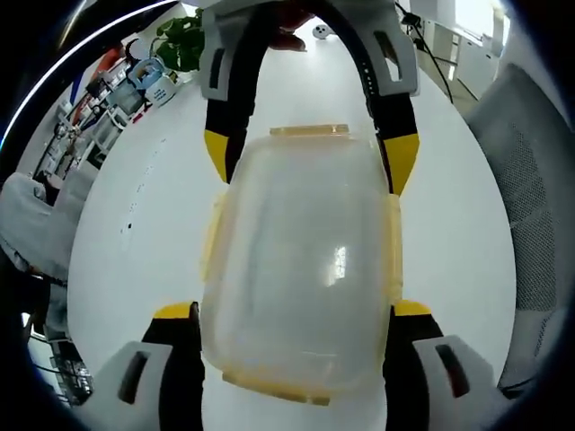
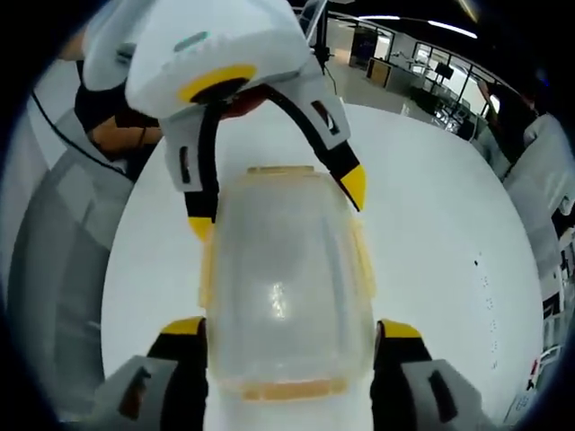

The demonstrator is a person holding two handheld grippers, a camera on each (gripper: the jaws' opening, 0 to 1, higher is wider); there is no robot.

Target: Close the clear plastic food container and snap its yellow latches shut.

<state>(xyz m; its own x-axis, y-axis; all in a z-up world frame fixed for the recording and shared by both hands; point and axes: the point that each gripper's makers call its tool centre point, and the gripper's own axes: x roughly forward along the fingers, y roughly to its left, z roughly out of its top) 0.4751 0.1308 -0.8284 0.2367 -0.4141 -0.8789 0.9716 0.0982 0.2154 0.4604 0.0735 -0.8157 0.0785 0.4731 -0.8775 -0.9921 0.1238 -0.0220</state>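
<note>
A clear plastic container [image 1: 301, 269] with its lid on top lies on the white round table [image 1: 135, 224]. Yellow latches [image 1: 393, 247] stick out from all of its sides, including the far end latch [image 1: 310, 131]. My left gripper [image 1: 295, 312] is open, one jaw at each long side of the container's near end. My right gripper [image 1: 310, 154] is open too and straddles the opposite end. In the right gripper view the container [image 2: 283, 287] lies between my right gripper's [image 2: 289, 328] jaws, with my left gripper [image 2: 277, 205] at the far end and a yellow latch [image 2: 278, 389] nearest.
A grey mesh chair [image 1: 530, 224] stands by the table's right edge. Shelves with bottles [image 1: 117, 90] and a green plant [image 1: 180, 40] are at the far left. A person's hand [image 2: 117, 135] holds the left gripper. Another grey chair [image 2: 54, 269] stands close by.
</note>
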